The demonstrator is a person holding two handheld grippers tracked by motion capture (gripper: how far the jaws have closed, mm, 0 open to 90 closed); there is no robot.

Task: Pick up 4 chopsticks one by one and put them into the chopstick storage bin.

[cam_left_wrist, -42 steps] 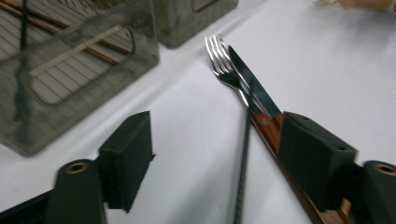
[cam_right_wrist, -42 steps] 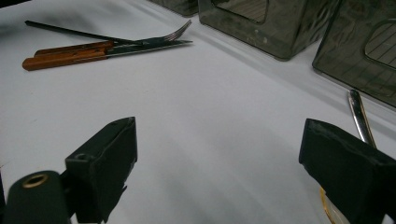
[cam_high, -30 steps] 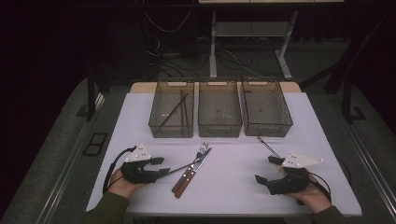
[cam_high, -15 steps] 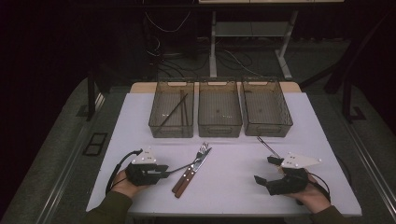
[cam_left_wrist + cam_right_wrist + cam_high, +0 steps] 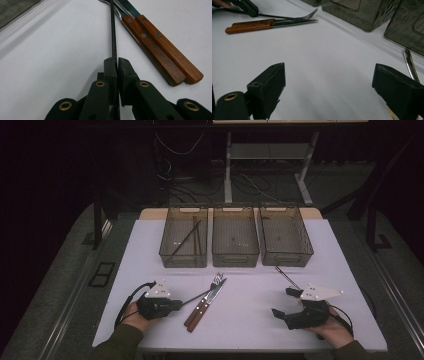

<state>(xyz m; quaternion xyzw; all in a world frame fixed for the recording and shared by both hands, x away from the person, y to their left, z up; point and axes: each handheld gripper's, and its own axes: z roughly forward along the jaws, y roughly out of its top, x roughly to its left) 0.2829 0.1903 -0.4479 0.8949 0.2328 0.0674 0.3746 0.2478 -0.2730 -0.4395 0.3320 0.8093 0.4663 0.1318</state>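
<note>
The left tongs [image 5: 176, 304] clamp the near end of a thin black chopstick-like rod [image 5: 113, 30] at the front-left part of the white tabletop [image 5: 250, 320], their jaws having just closed on it. In the left gripper view the rod runs straight out from between the pressed pads. In the high view its long axis slants from the tongs toward the far right, with its far tip near the tines of a wooden-handled fork [image 5: 205, 296]. The fork and a wooden-handled knife [image 5: 202, 307] lie side by side just beside the rod, handles toward the tabletop's front edge and blades toward the far edge. The right tongs [image 5: 286, 301] rest near the front-right corner with jaws wide apart and nothing between them. A slim metal utensil handle [image 5: 410, 63] lies just beyond them. Three smoky translucent plastic bins [image 5: 235, 261] stand in a row along the far edge, the left one holding dark sticks [image 5: 187, 239].
</note>
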